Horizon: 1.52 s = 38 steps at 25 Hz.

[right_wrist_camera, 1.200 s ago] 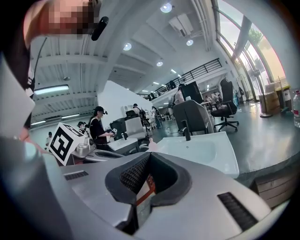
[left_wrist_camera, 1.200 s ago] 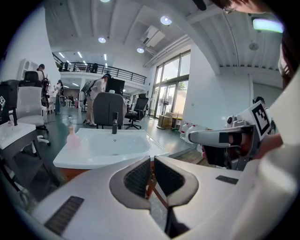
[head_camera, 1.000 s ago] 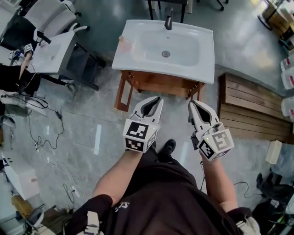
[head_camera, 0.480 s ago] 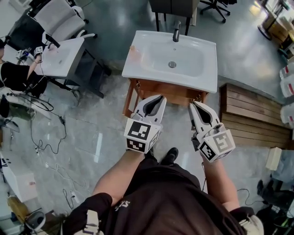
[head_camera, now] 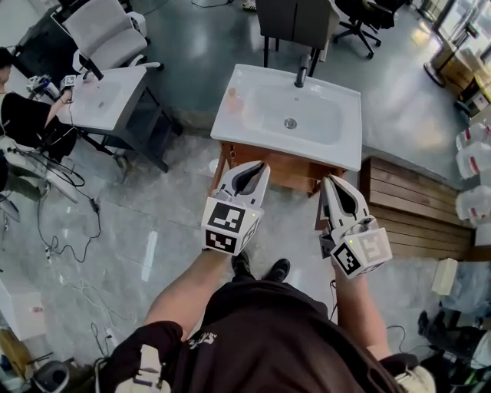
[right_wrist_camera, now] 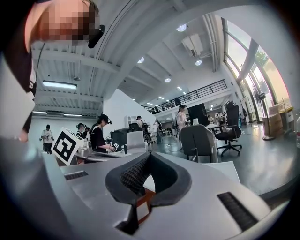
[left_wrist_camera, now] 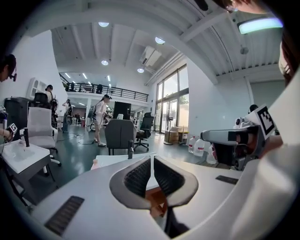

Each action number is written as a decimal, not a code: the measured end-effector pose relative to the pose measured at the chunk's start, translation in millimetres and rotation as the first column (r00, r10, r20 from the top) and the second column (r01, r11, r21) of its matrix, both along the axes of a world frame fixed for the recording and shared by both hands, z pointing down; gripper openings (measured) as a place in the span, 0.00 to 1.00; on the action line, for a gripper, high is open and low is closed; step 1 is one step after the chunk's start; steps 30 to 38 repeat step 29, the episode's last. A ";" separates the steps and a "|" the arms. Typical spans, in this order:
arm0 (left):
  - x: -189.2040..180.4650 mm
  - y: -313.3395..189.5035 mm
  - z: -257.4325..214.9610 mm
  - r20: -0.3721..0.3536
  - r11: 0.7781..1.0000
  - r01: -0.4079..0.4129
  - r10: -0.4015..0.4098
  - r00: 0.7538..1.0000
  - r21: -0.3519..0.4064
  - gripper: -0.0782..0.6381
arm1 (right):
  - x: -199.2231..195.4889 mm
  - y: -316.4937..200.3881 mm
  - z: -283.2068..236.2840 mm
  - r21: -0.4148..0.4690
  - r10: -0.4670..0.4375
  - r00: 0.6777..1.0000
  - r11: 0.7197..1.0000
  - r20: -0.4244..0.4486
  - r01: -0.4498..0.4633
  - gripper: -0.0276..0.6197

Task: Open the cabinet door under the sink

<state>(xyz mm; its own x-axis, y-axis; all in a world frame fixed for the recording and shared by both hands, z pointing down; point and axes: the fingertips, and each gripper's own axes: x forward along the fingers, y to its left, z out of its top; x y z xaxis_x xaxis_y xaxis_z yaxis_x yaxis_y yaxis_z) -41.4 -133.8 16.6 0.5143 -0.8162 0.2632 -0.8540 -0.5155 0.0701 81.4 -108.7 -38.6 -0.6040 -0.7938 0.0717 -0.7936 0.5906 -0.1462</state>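
Observation:
A white sink (head_camera: 290, 123) with a dark faucet (head_camera: 302, 74) sits on a wooden cabinet (head_camera: 280, 167), whose front shows just under the basin's near edge. My left gripper (head_camera: 263, 166) is held in the air in front of the cabinet's left half, jaws shut and holding nothing. My right gripper (head_camera: 328, 181) hangs in front of the cabinet's right corner, also shut and holding nothing. In the left gripper view the closed jaws (left_wrist_camera: 152, 158) point at the sink top (left_wrist_camera: 110, 161), with wood (left_wrist_camera: 157, 201) showing through the gap. The right gripper view shows closed jaws (right_wrist_camera: 149, 155) and wood (right_wrist_camera: 142, 206) below them.
A second white sink on a dark stand (head_camera: 103, 96) stands at the left beside a seated person (head_camera: 23, 115). Cables (head_camera: 61, 222) trail over the floor on the left. Wooden planks (head_camera: 414, 207) and white jugs (head_camera: 472, 176) lie at the right. A grey chair (head_camera: 295, 19) stands behind the sink.
Both grippers have risen together, still shut. The view has drifted, so the sink now sits further right and lower in the head view, and more of the room behind it shows.

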 end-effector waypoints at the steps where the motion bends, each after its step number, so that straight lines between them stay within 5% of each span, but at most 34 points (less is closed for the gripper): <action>1: -1.9 -1.4 -1.4 -0.006 1.000 -0.002 0.002 1.000 0.000 0.16 | -2.1 1.4 -1.1 0.003 0.003 1.000 1.000 -0.004 -0.003 0.06; 13: -6.8 6.7 -18.7 0.014 0.999 -0.023 0.023 1.000 0.047 0.16 | -19.8 7.0 0.2 0.012 -0.002 1.000 1.000 -0.007 0.002 0.06; 27: -43.4 -5.6 -18.3 0.032 0.994 0.089 -0.091 0.995 0.059 0.16 | -13.3 1.1 3.7 0.008 -0.013 0.999 1.000 -0.047 0.014 0.06; 38: -51.2 -5.8 -16.9 0.030 0.993 0.098 -0.100 0.994 0.061 0.16 | -19.4 1.0 1.8 0.016 -0.020 0.999 1.000 -0.044 0.021 0.06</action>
